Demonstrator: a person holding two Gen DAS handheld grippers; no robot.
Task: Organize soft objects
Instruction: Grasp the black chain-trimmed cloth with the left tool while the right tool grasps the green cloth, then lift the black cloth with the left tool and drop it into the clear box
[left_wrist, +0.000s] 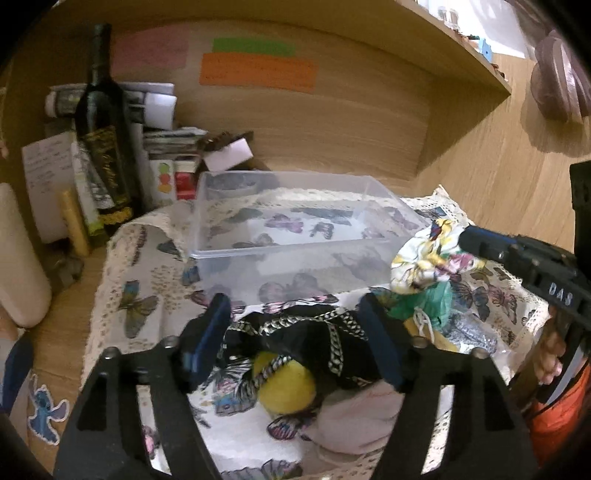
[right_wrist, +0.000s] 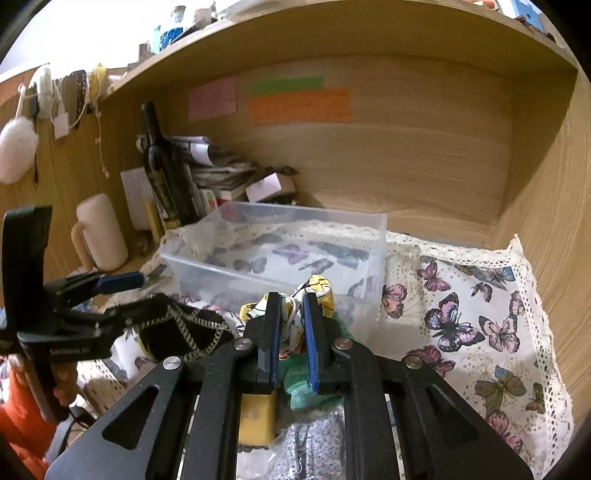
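Note:
A clear plastic bin (left_wrist: 295, 243) stands empty on the butterfly cloth (left_wrist: 147, 280); it also shows in the right wrist view (right_wrist: 280, 258). My left gripper (left_wrist: 295, 314) is open, its fingers on either side of a black cloth with a chain print (left_wrist: 317, 339), above a yellow ball (left_wrist: 288, 387) and a pale pink cloth (left_wrist: 362, 417). My right gripper (right_wrist: 291, 299) is shut on a white and yellow floral cloth (right_wrist: 317, 291), just in front of the bin. Below it lie a green cloth (right_wrist: 299, 391), a yellow sponge (right_wrist: 255, 417) and a grey knit (right_wrist: 310, 446).
A dark wine bottle (left_wrist: 103, 136), stacked papers and boxes (left_wrist: 166, 147) and a cream mug (right_wrist: 103, 232) crowd the back left corner. Wooden walls (right_wrist: 443, 155) close in the back and right. The butterfly cloth (right_wrist: 480, 325) stretches to the right of the bin.

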